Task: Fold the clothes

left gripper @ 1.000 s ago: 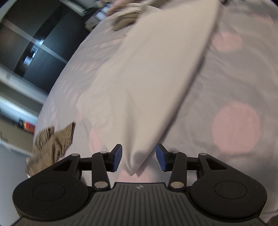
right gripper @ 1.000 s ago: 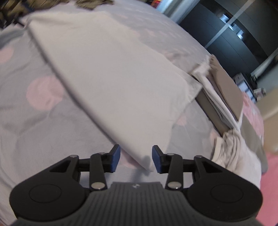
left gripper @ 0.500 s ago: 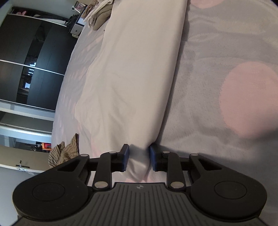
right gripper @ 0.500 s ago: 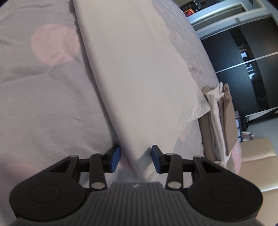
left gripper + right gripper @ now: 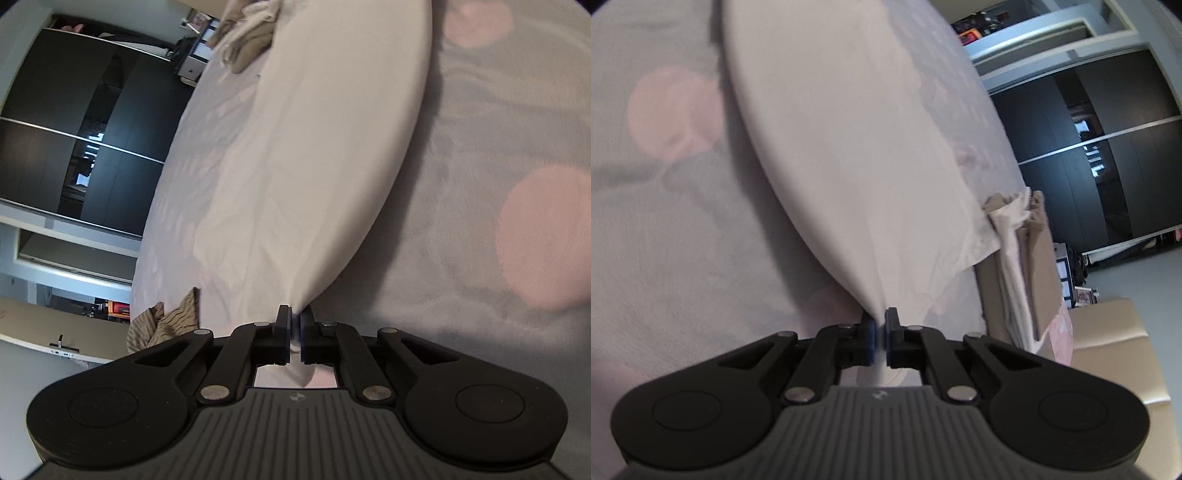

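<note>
A large white cloth [image 5: 317, 147] lies folded lengthwise on a grey bedspread with pink dots [image 5: 480, 184]. My left gripper [image 5: 294, 325] is shut on one near corner of the white cloth. In the right wrist view the same white cloth [image 5: 849, 140] stretches away, and my right gripper [image 5: 881, 328] is shut on its other near corner. Both corners are pinched between the blue pads and pulled taut.
A stack of folded beige and white clothes [image 5: 1023, 258] lies at the bed's edge beside the cloth; it also shows far off in the left wrist view [image 5: 247, 33]. A crumpled striped brown garment [image 5: 166, 325] lies at the left. A dark wardrobe [image 5: 74, 129] stands beyond the bed.
Both grippers moved in over the cloth's near corners and closed on them. The cloth corners now rise off the bedspread.
</note>
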Tool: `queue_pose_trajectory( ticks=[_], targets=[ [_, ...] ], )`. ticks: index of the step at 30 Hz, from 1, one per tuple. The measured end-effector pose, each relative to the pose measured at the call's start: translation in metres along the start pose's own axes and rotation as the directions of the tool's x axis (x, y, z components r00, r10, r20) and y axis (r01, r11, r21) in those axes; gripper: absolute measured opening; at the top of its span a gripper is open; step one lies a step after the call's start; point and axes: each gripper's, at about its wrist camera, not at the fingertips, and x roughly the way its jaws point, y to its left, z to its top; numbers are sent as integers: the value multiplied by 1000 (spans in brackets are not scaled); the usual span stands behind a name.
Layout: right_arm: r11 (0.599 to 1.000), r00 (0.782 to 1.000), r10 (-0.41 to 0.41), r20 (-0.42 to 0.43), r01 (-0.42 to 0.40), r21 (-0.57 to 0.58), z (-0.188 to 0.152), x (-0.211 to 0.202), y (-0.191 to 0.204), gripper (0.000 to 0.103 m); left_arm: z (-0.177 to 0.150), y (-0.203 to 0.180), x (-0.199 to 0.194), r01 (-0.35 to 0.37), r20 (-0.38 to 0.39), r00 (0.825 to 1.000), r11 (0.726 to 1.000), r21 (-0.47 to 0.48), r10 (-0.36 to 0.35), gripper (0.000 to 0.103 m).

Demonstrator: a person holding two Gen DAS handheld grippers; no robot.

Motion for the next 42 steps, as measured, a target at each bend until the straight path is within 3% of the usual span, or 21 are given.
queue_pose_trajectory(
  ticks=[7,17,21,28,32,39,42],
  targets=[
    [999,1000,30,0,-30,-13,-7,-46,-8,3,-9,19,-49,3,16,1000,999,-34,-2,0],
    [986,988,156,-17,-157,-51,-29,-114,14,2,-16,4,-107,55,44,997,998,16,-56,0],
    [974,976,217,-26,-218,-56,-36,-132,20,2,-20,-6,-118,88,40,995,993,77,-91,0],
    [947,950,309,-54,-312,-71,-42,-129,35,2,-24,-23,-106,182,8,983,975,129,-184,0],
    [926,929,362,-83,-368,-81,-41,-110,42,2,-27,-38,-90,252,-35,968,953,169,-250,0],
    [900,901,415,-124,-427,-91,-39,-95,57,3,-35,-41,-67,362,-90,931,925,115,-354,1],
    [888,886,440,-144,-454,-79,-40,-93,58,10,-39,-42,-63,382,-124,922,915,129,-367,5]
  ],
)
